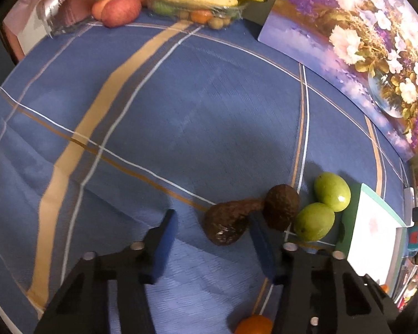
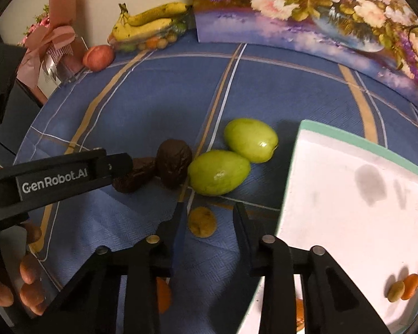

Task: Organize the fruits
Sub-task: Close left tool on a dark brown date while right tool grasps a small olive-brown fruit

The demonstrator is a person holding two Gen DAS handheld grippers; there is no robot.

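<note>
Two grippers tilt steeply down: your left gripper (image 1: pixel 211 243) brackets the brown pear-shaped fruit (image 1: pixel 227 224), jaws apart; your right gripper (image 2: pixel 209 224) brackets the small yellow fruit (image 2: pixel 202 221), jaws apart, green fruits (image 2: pixel 218 172) at twelve o'clock.

two green mangoes (image 2: pixel 218 172) touch; two dark brown avocados (image 2: pixel 174 162) lie just beside them.

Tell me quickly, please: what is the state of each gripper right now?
Left gripper: open, pads either side of a dark brown avocado, not pressing it.
Right gripper: open, around a small yellowish fruit, not gripping.
</note>
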